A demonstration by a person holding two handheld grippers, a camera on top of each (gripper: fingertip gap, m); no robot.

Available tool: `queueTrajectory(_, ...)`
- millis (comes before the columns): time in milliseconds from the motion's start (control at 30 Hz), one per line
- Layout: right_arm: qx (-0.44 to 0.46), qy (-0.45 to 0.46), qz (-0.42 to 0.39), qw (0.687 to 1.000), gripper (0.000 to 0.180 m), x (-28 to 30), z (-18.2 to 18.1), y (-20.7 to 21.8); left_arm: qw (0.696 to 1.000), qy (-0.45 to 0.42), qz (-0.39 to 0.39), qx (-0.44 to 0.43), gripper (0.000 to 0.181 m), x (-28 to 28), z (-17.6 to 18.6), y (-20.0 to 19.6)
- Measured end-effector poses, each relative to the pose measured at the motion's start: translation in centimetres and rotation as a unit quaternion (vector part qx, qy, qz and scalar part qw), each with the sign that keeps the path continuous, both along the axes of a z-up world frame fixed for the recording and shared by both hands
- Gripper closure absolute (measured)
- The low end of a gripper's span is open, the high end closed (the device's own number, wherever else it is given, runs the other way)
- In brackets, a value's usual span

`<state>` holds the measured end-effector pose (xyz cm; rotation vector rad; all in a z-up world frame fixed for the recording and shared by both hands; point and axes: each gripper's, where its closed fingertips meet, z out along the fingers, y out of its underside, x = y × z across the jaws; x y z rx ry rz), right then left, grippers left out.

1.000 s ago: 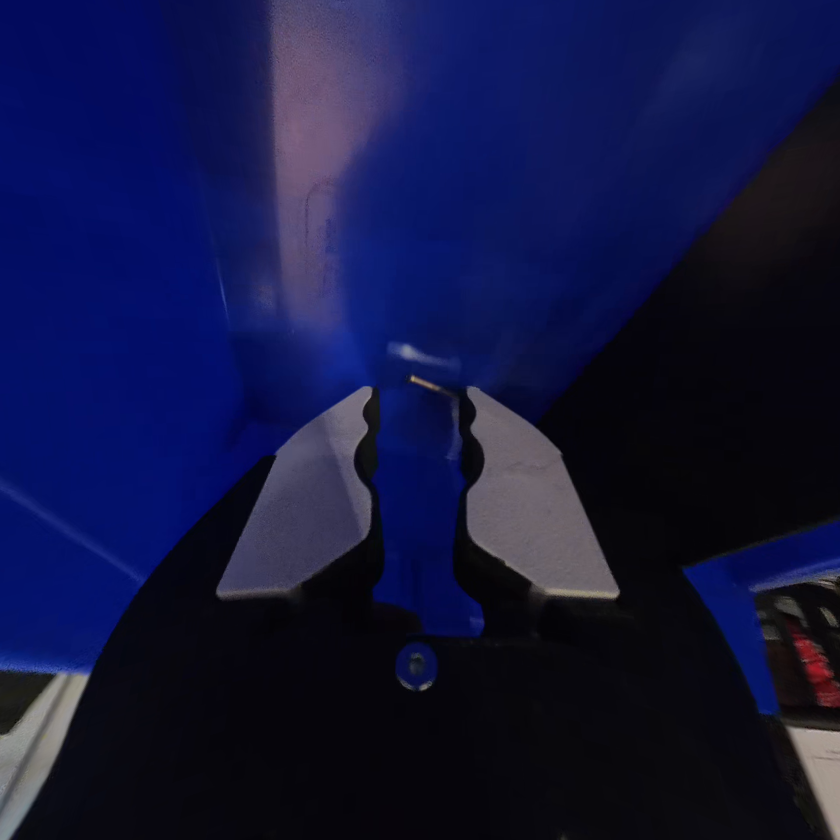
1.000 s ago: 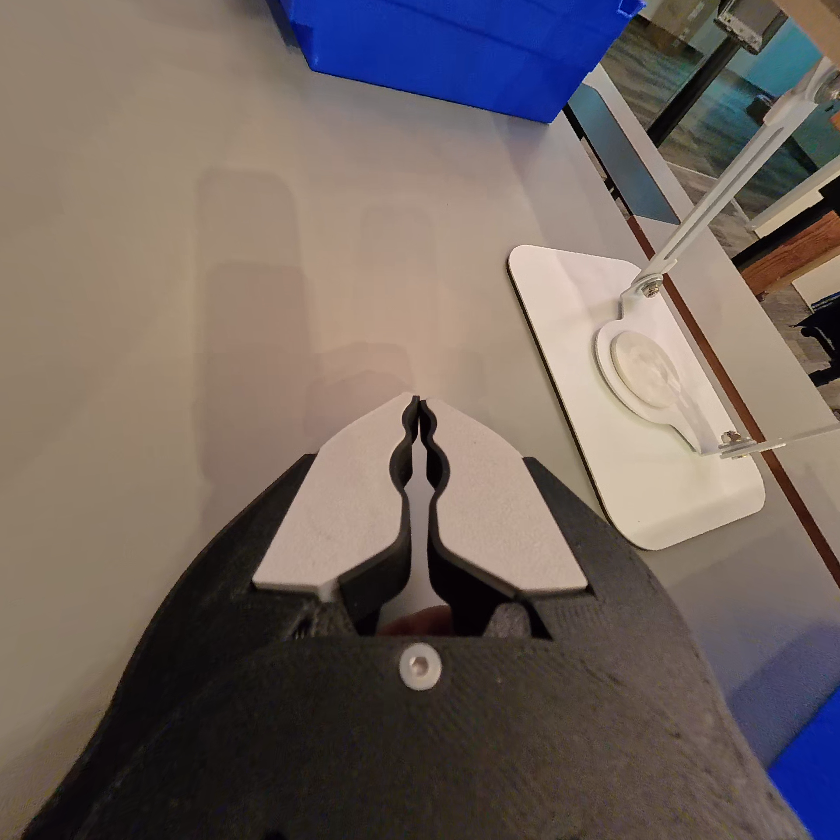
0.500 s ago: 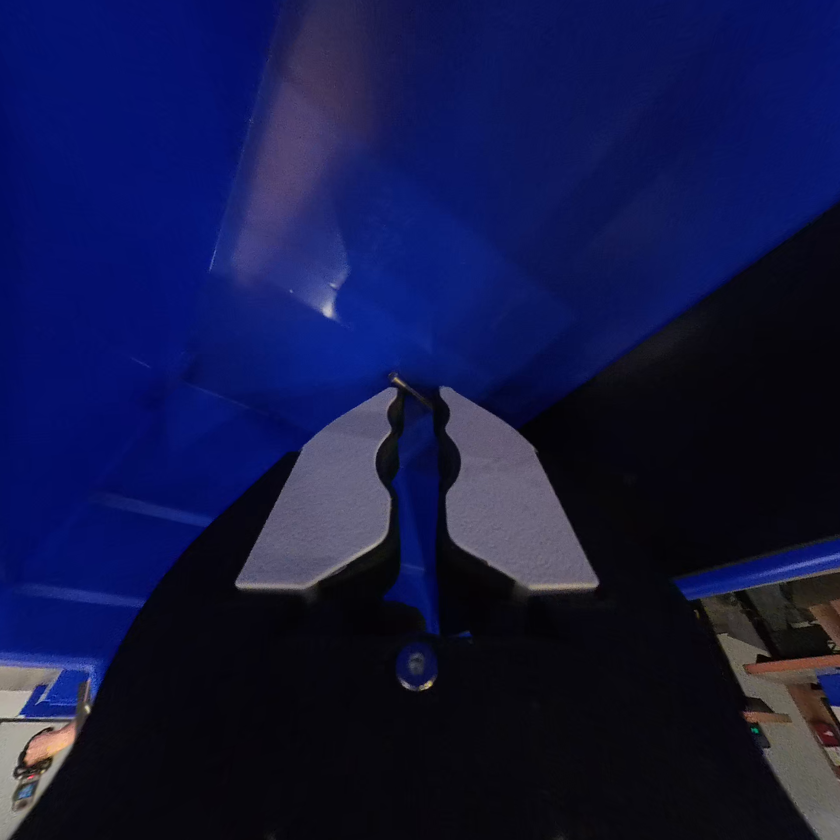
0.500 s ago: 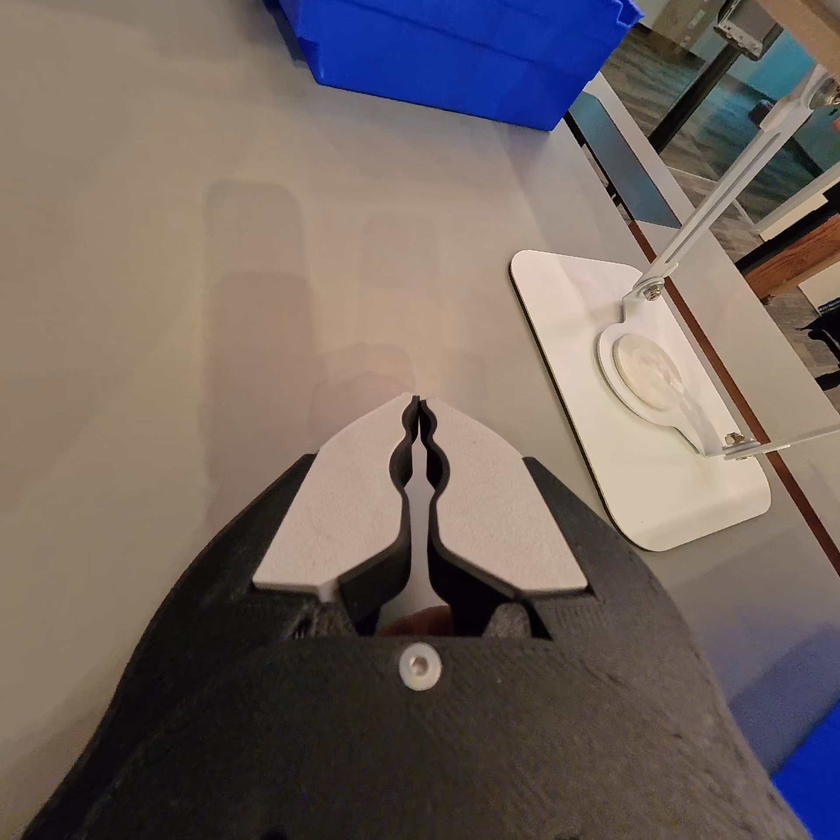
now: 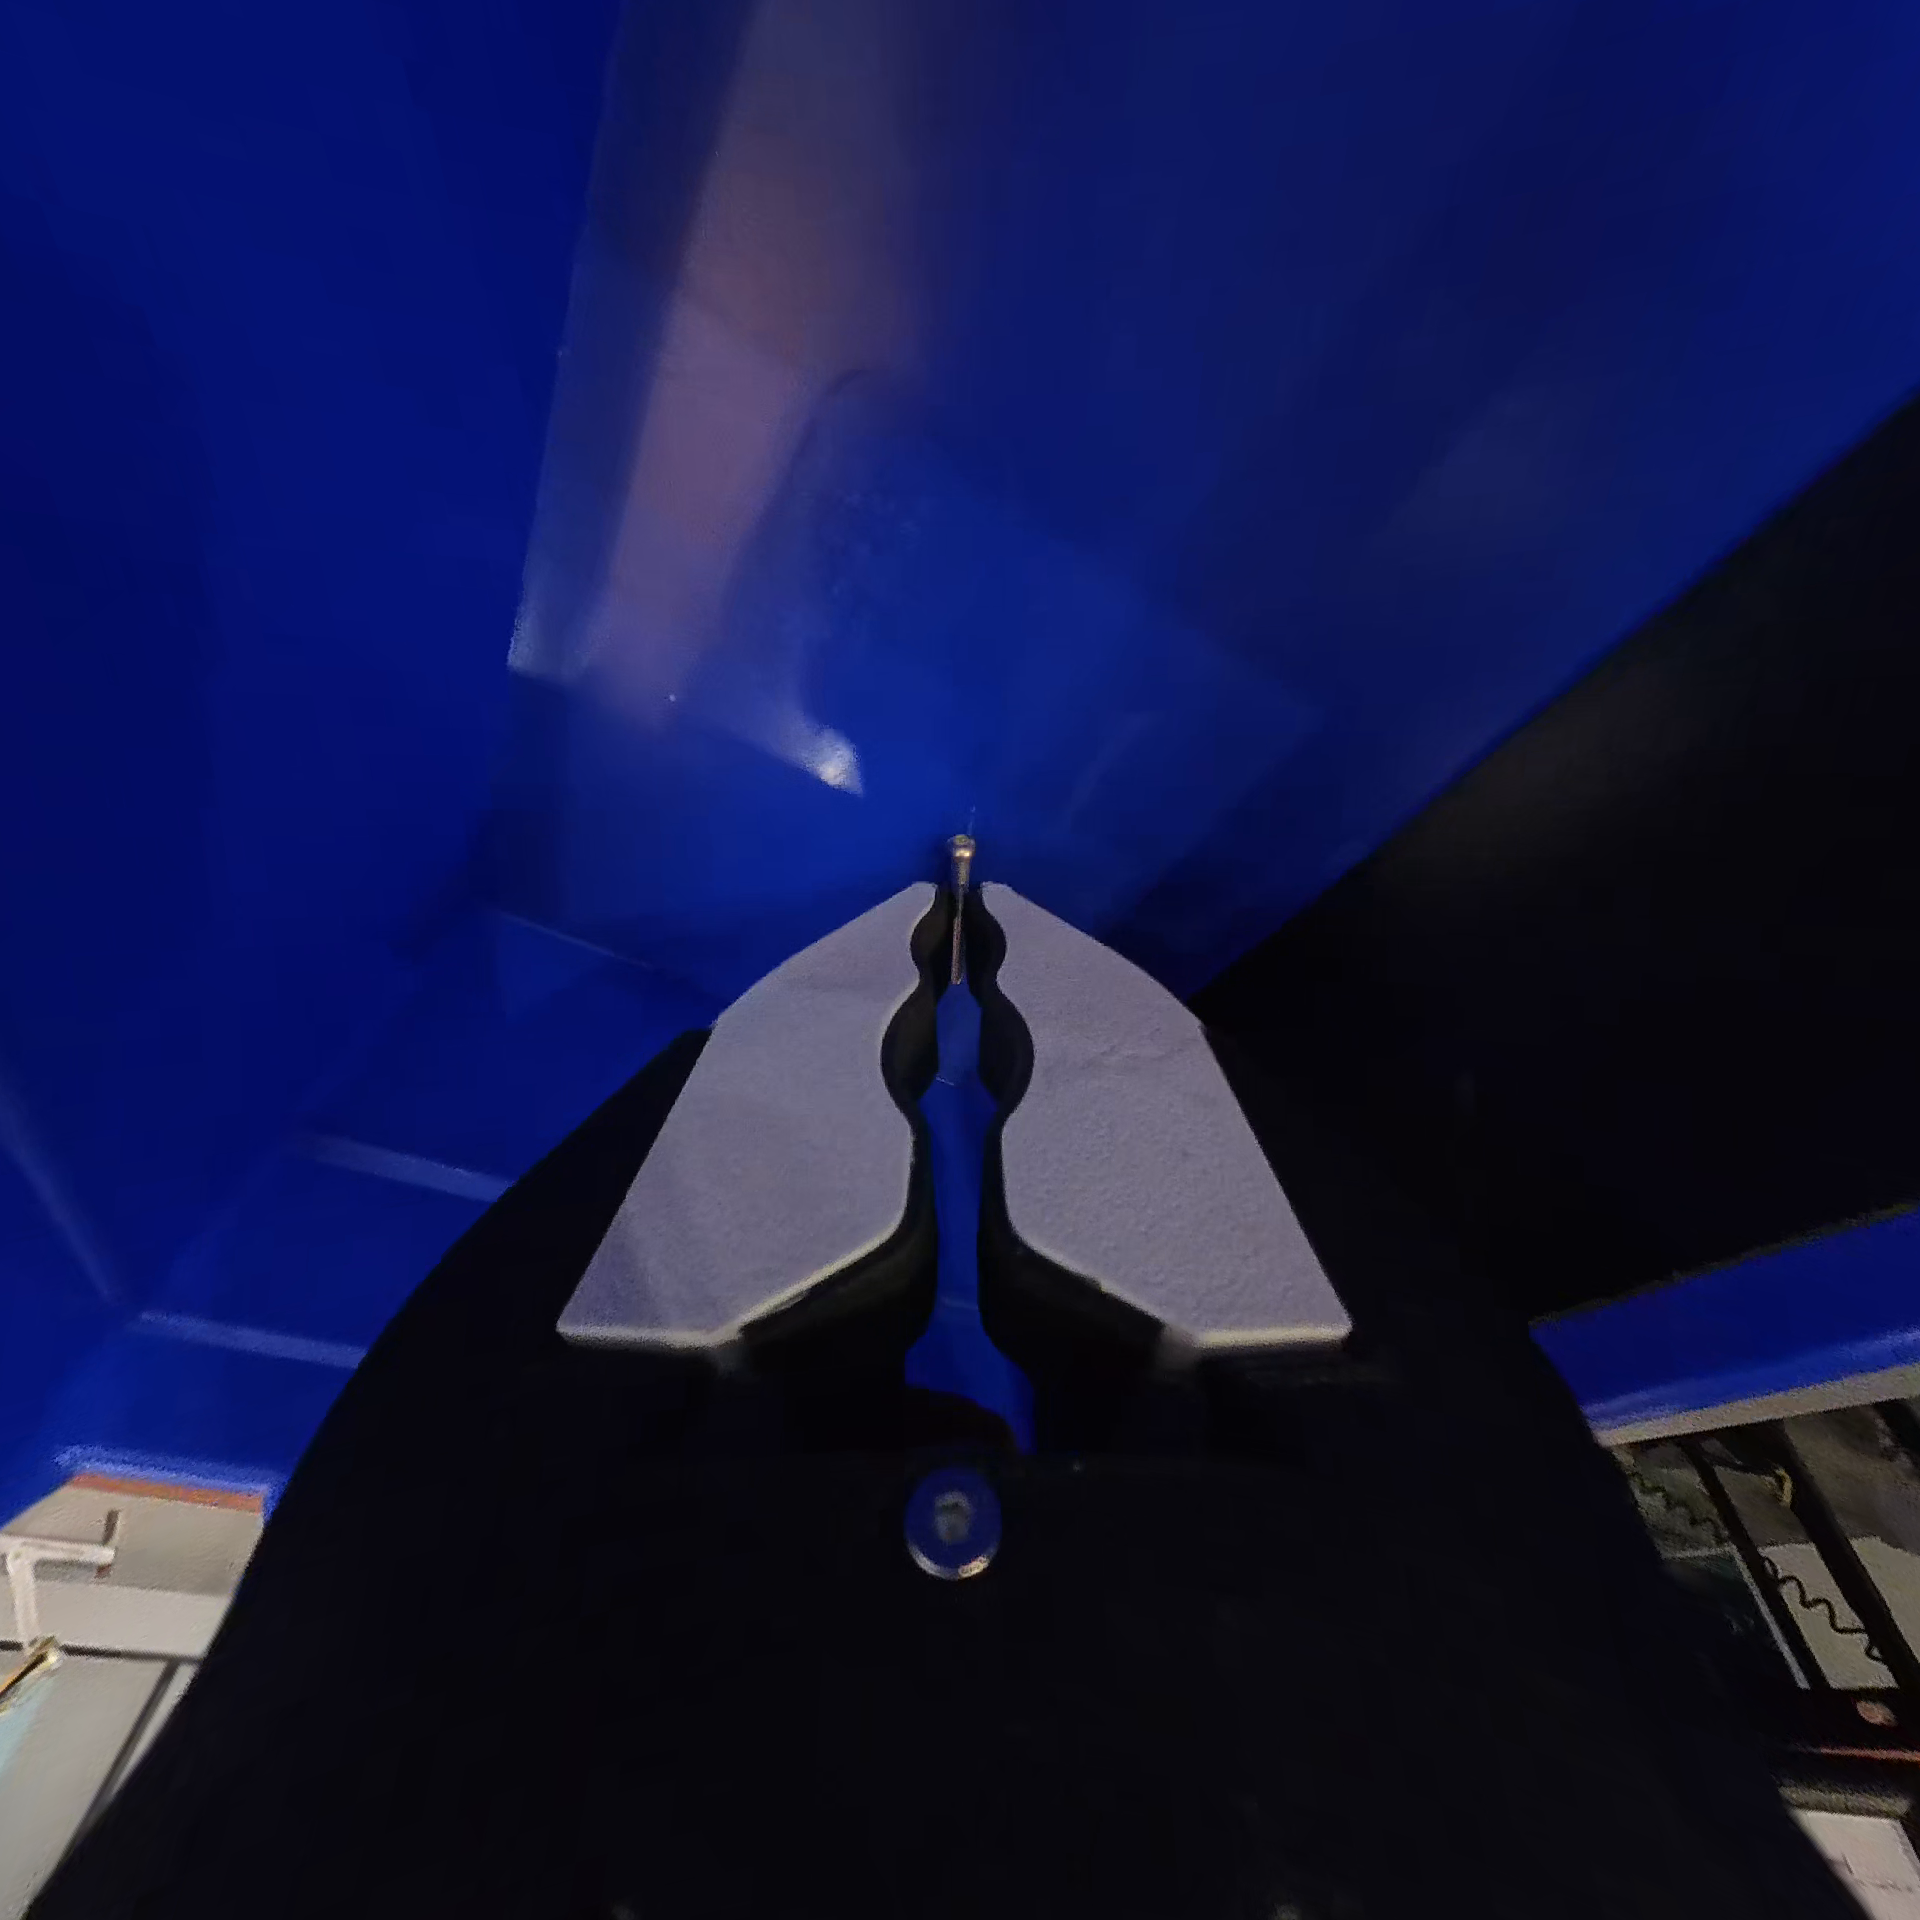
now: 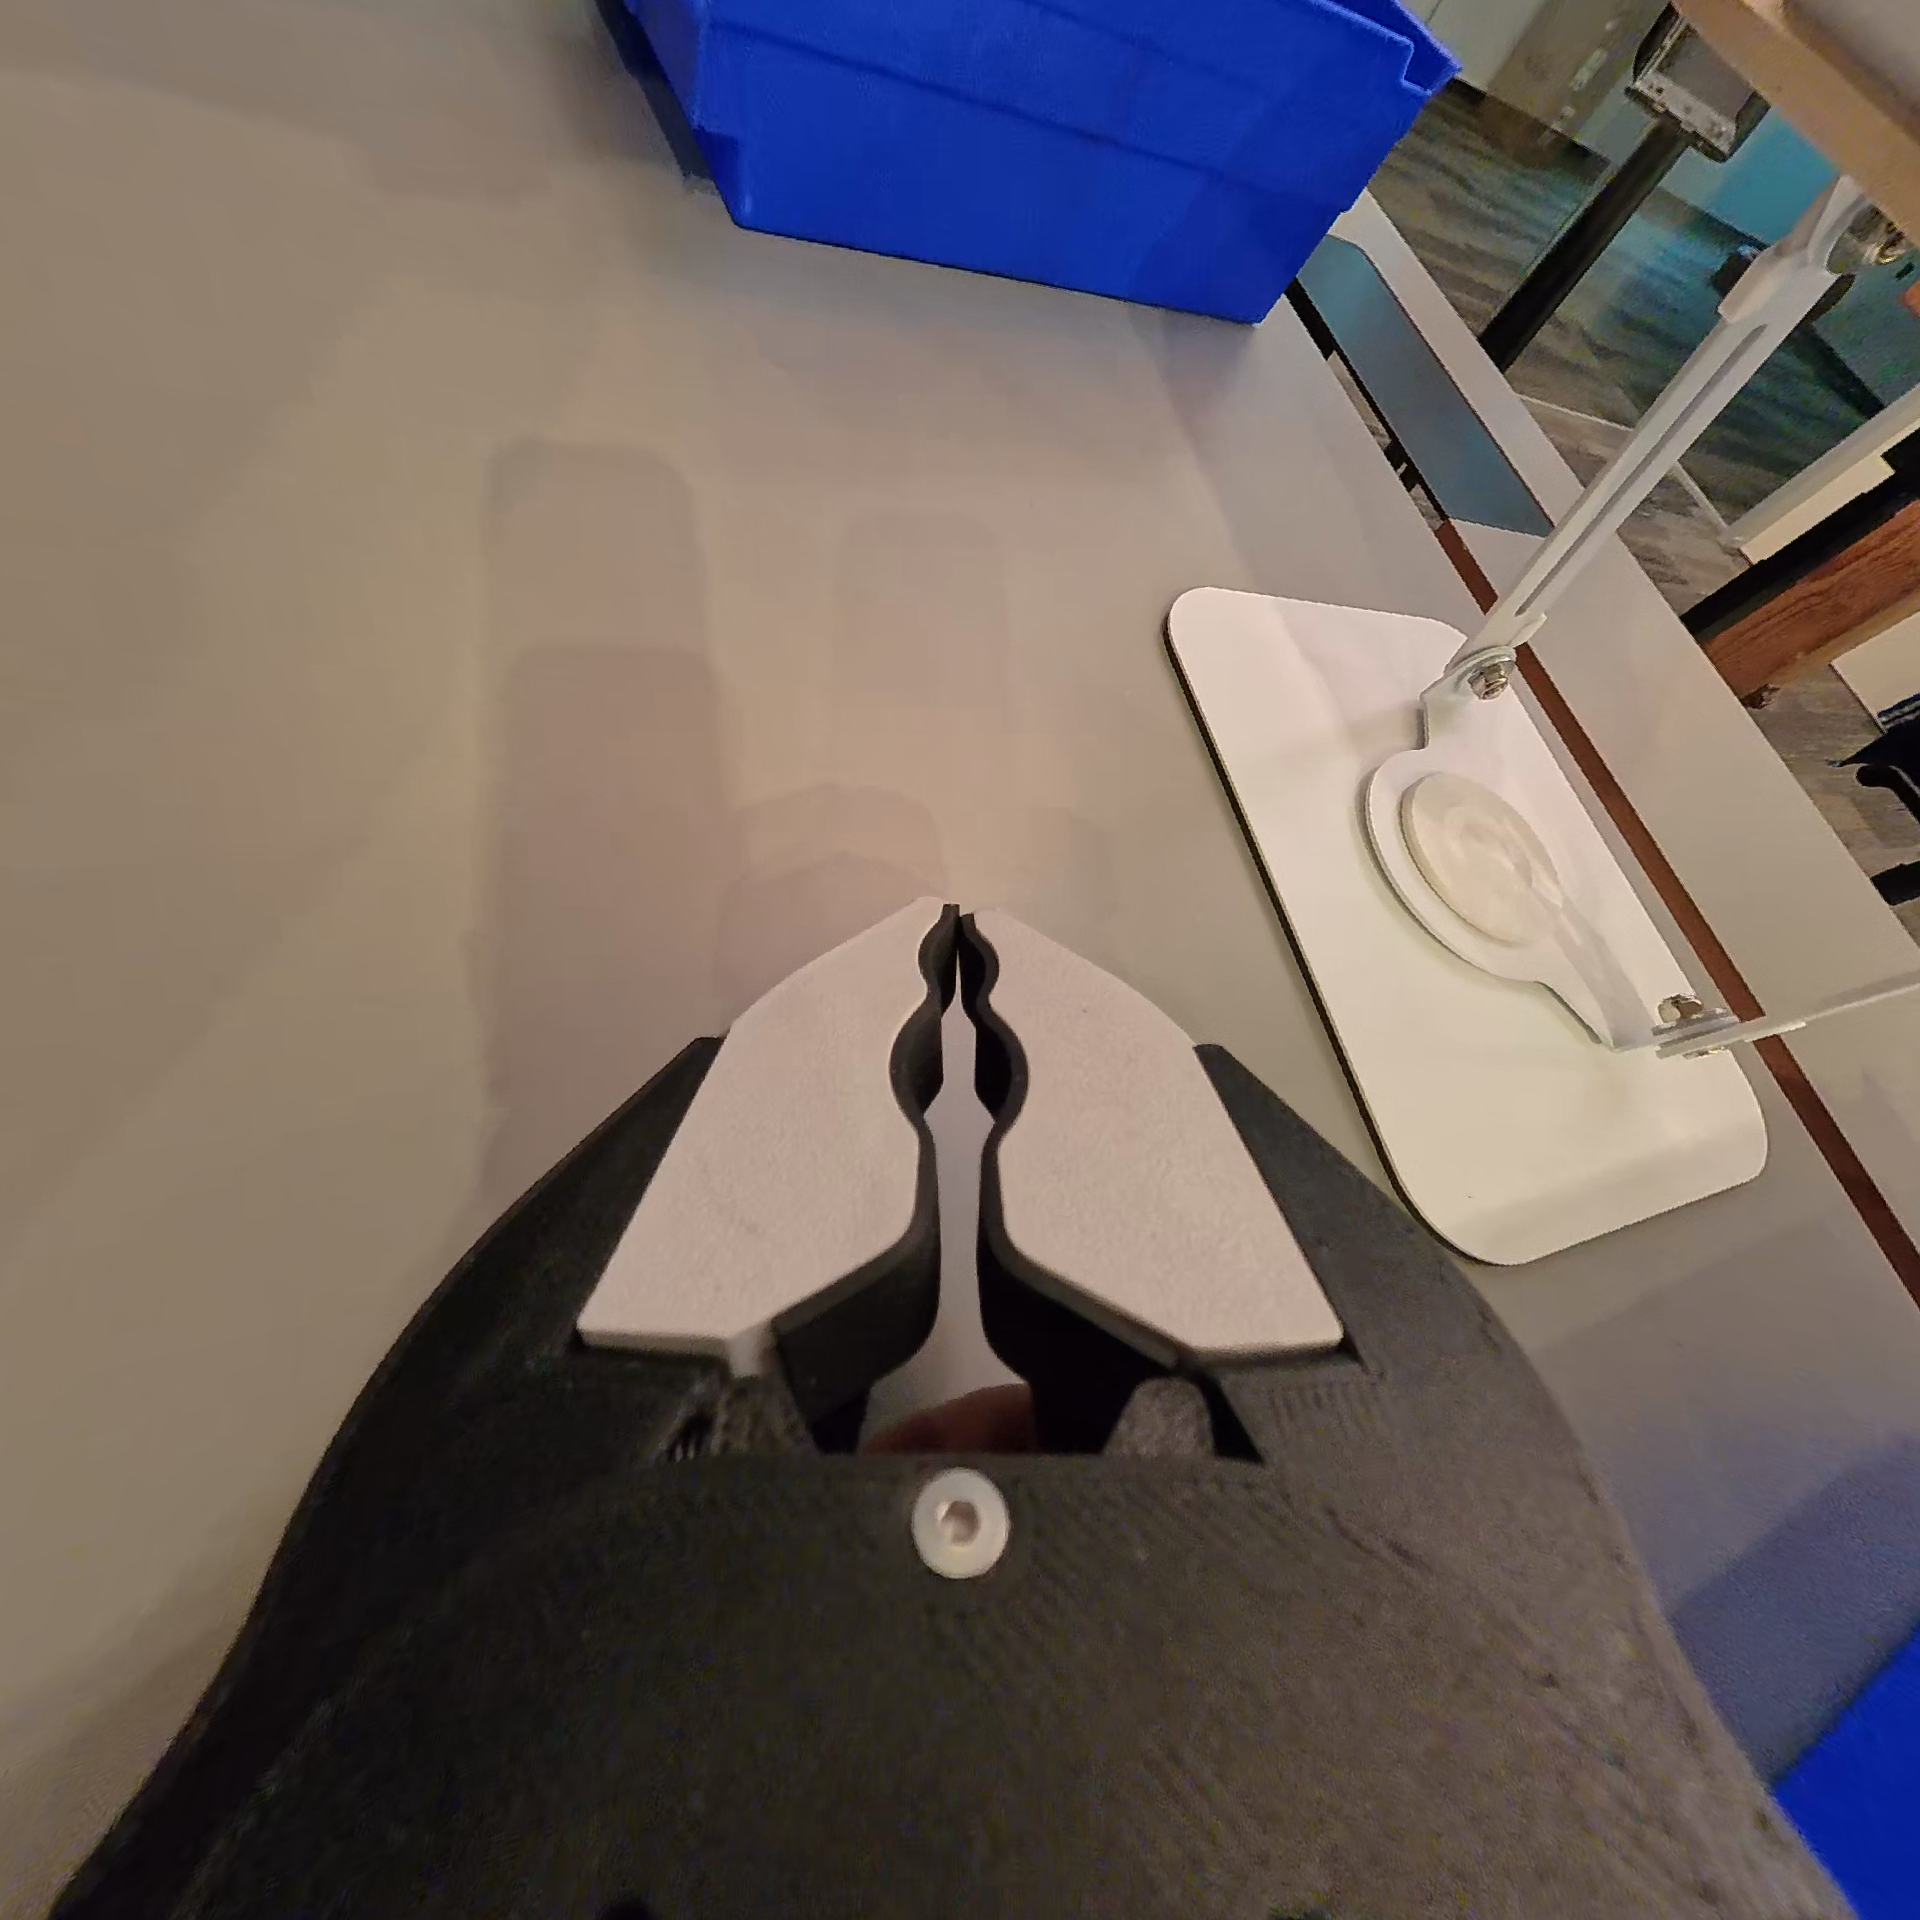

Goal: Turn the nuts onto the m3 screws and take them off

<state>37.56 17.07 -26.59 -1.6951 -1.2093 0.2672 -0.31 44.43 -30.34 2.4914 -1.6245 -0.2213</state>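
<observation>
Grey table (image 6: 416, 520), blue bin (image 6: 1039, 135) far side, white stand (image 6: 1475, 935) R.

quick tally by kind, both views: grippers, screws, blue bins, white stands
grippers: 2, left gripper and right gripper
screws: 1, the screw pinched in the left fingertips
blue bins: 2, bin interior and blue bin; possibly one bin
white stands: 1, stand
total: 6

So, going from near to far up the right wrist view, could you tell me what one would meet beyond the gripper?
Right gripper, shut with nothing between its fingertips → bare grey table → blue bin at the far edge. The white stand base lies off to the right, overlapping that span, so I leave it unordered.
</observation>
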Motion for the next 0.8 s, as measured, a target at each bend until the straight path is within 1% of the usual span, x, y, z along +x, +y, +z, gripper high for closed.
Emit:
queueTrajectory(33, 0.0, 0.0, 0.0, 1.0, 0.18, 0.0, 0.0, 0.0, 1.0, -0.003, -0.001, -0.001, 0.179, 0.2, 0.1, -0.1)
queueTrajectory(100, -0.002, -0.002, 0.0, 1.0, 0.18, 0.0, -0.1, 0.0, 0.999, 0.008, -0.021, 0.025, 0.179, 0.1, 0.4, 0.8)
queueTrajectory(167, -0.001, -0.003, -0.001, 1.0, 0.18, 0.0, -0.2, 0.1, 0.999, -0.014, -0.025, 0.026, 0.179, 0.8, 0.7, 1.0)
queueTrajectory(300, -0.001, -0.004, -0.002, 1.0, 0.18, 0.0, -0.2, 0.1, 0.998, -0.025, -0.041, 0.036, 0.179, 1.5, 2.1, 1.3)
queueTrajectory(400, 0.0, -0.002, -0.002, 1.0, 0.18, 0.0, -0.1, 0.1, 0.997, -0.039, -0.057, 0.047, 0.179, 2.3, 4.1, 0.9)
queueTrajectory(500, 0.001, -0.002, 0.001, 1.0, 0.179, 0.0, -0.1, 0.1, 0.993, -0.066, -0.072, 0.068, 0.179, 4.1, 7.4, -0.1)
queueTrajectory(600, 0.003, -0.003, 0.008, 1.0, 0.18, -0.2, -0.1, -0.2, 0.986, -0.096, -0.107, 0.085, 0.179, 6.8, 11.4, -2.3)
queueTrajectory(667, 0.005, -0.005, 0.013, 1.0, 0.179, -0.2, -0.1, -0.4, 0.979, -0.129, -0.133, 0.081, 0.179, 9.4, 13.7, -5.0)
queueTrajectory(733, 0.007, -0.005, 0.014, 1.0, 0.179, -0.1, 0.0, -0.5, 0.971, -0.146, -0.17, 0.08, 0.179, 12.0, 15.2, -8.0)
queueTrajectory(800, 0.012, -0.007, 0.013, 1.0, 0.18, 0.2, 0.1, -0.6, 0.962, -0.156, -0.211, 0.075, 0.179, 14.6, 15.8, -11.2)
